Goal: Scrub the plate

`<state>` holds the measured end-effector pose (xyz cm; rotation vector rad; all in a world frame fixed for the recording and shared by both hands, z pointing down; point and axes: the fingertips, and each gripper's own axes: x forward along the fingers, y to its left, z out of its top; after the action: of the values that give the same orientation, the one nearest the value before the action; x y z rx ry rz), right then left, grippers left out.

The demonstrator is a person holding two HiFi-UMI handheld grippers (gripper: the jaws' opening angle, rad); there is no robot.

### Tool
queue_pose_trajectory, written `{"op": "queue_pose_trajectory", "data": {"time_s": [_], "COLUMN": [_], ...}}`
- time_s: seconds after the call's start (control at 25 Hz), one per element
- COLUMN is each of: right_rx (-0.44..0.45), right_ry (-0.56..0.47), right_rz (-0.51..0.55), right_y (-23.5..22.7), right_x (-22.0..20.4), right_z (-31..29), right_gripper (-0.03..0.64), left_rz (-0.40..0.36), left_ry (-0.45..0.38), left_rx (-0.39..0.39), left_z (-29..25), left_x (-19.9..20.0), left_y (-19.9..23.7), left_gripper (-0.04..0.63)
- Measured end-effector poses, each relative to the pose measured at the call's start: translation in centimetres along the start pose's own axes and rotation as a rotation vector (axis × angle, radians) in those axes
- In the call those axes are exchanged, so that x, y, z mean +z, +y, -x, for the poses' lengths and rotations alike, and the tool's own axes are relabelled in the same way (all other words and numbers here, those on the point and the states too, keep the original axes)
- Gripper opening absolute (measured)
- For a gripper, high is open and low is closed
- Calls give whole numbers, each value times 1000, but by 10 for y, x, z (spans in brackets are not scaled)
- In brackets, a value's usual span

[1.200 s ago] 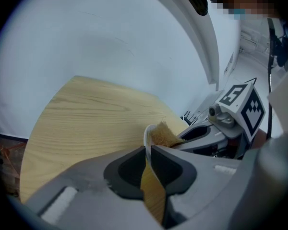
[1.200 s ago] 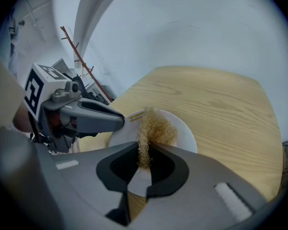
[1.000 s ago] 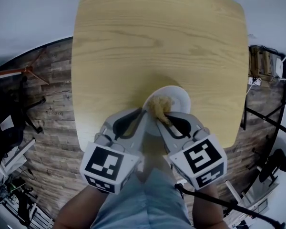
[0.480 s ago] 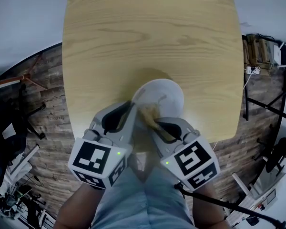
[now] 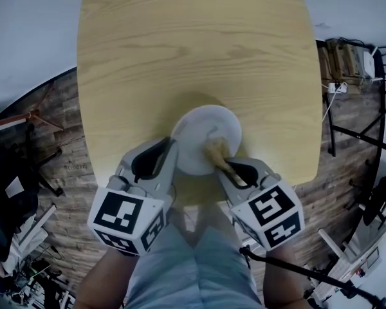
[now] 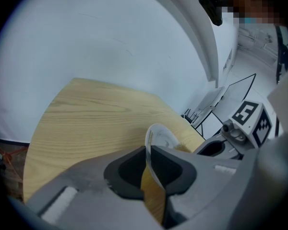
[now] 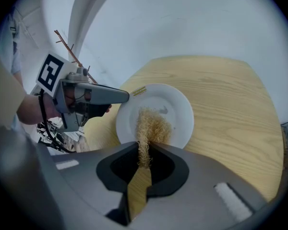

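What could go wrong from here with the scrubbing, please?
The left gripper pinches only the rim of the plate, so a hard stroke might slip it free. It lies near the front edge of the table and could slide off. The right gripper holds the scrubber by a narrow end, which may pull out.

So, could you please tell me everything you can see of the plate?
The plate is round, plain white and glossy, like ceramic, with a small grey mark on its face. It is close to the near edge of the wooden table. The left hand-held gripper is shut on its left rim. A straw-coloured fibre scrubber, held by the right hand-held gripper, presses on its face. Whether it lies flat I cannot tell.
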<state>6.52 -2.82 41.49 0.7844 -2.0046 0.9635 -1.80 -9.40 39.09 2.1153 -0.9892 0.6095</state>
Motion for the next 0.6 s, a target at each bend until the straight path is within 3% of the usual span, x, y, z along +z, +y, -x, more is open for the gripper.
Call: {"op": "queue_pose_trajectory", "data": {"time_s": [0.32,0.6], "right_rx": [-67,-81], "right_ry": [-3,-6], "right_rz": [-4,63], "right_y": [-26,-25], "right_x": [12,34], "right_z": [5,-1], "right_gripper": [40,40], "left_rz": [-3,1], "left_ry": [4,-7], "left_rx": [-22,-20], "left_z": [-1,-1], "left_x": [1,4], "left_y": [-6,-5], "left_gripper": [57,57]}}
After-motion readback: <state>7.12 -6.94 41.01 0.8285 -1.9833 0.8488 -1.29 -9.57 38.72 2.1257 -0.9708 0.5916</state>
